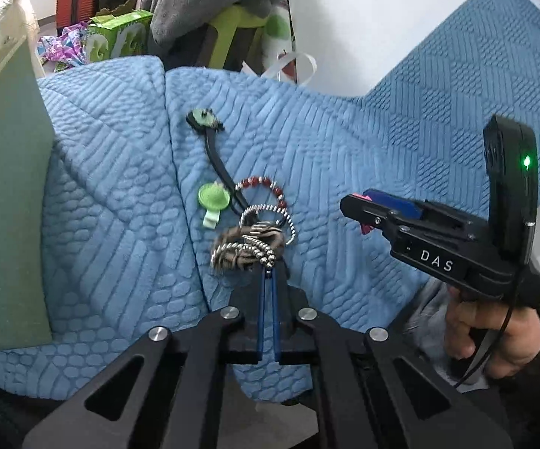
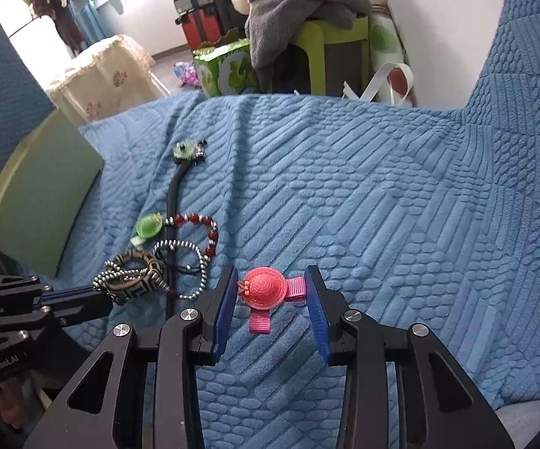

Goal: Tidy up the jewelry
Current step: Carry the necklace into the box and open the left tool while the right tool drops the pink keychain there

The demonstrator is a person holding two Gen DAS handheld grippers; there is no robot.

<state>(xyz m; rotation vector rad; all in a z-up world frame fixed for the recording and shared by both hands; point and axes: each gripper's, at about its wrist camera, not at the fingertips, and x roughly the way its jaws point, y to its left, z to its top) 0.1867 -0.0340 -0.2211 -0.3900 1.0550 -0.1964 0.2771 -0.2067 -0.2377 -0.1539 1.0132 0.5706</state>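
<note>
My left gripper point(image 1: 269, 275) is shut on a silver beaded bracelet point(image 1: 249, 249), tangled with a brown patterned band point(image 1: 232, 235), over the blue sofa cover point(image 1: 344, 149). A red bead bracelet point(image 1: 266, 187), a green round clip point(image 1: 214, 198) and a black hairband with a green ornament point(image 1: 204, 119) lie beyond. My right gripper point(image 2: 272, 288) is open around a pink hat-shaped hair clip point(image 2: 264, 288) lying on the cover. The left gripper point(image 2: 101, 297) and the bracelet pile point(image 2: 139, 273) show at left in the right wrist view.
A green cushion point(image 1: 4, 205) stands at the left. Behind the sofa are a green box point(image 2: 225, 67), a green stool with grey cloth point(image 2: 307, 3) and a covered table point(image 2: 98, 75).
</note>
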